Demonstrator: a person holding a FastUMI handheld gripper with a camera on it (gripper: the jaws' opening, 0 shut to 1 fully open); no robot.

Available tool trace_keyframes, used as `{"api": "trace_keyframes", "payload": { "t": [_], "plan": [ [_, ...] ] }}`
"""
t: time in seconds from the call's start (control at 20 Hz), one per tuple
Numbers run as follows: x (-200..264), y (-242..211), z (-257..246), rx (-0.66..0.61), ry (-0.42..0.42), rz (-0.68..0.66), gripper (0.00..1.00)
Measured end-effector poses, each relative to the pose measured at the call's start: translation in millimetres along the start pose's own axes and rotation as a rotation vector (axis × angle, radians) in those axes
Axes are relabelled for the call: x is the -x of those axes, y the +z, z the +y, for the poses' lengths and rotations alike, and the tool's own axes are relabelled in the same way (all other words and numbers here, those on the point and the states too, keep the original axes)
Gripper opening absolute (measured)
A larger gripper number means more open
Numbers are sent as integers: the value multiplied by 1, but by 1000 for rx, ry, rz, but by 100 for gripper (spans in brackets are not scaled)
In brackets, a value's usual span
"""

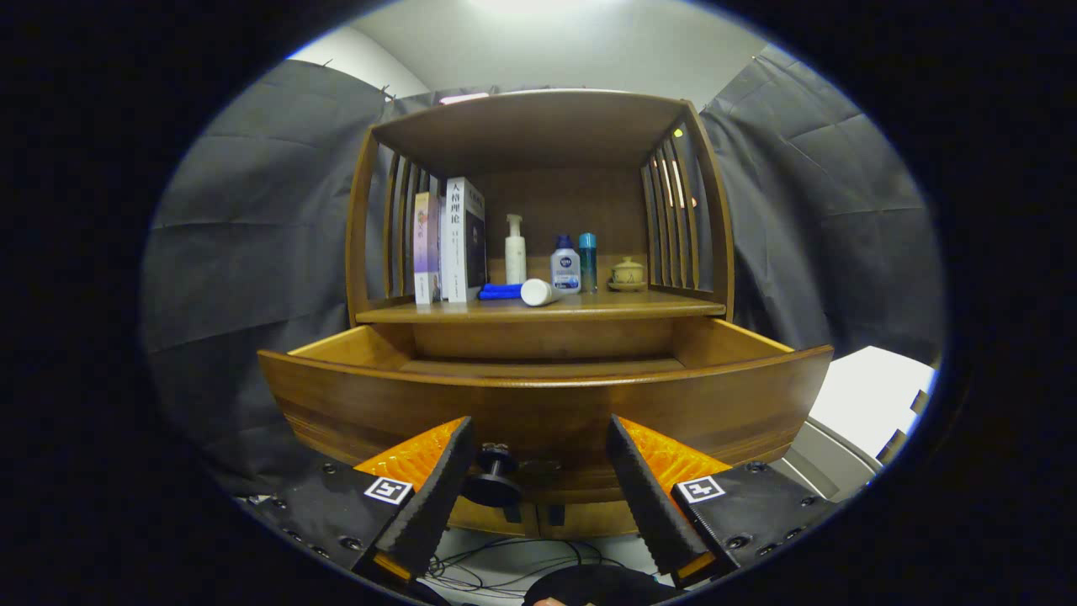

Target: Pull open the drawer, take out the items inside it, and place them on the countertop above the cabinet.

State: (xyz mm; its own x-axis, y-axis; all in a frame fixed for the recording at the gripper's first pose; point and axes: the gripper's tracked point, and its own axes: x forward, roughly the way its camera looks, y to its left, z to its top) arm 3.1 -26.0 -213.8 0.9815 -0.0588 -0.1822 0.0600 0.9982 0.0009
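Since the drawer [538, 396] already stands pulled out just beyond your gripper [538, 492], whose fingers gape wide and hold nothing, treat it as heavy, stiff wood and take its small knob [495, 475] at nine o'clock between them.

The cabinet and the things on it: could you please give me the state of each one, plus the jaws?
Drawer: pulled open, contents hidden behind its front.
Drawer knob: between the jaws, nearer the left one, not gripped.
Gripper: jaws open.
White tube: lying on its side on the countertop.
Blue cloth: lying flat beside the tube.
Books: standing upright.
Pump bottle: upright.
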Motion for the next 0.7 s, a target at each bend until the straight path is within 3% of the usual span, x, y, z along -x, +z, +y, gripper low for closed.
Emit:
{"api": "trace_keyframes", "payload": {
  "t": [0.35,0.7],
  "plan": [
    [-9,-6,2,10,-60,-3,99],
    [-28,-3,6,18,-49,1,98]
  ]
}}
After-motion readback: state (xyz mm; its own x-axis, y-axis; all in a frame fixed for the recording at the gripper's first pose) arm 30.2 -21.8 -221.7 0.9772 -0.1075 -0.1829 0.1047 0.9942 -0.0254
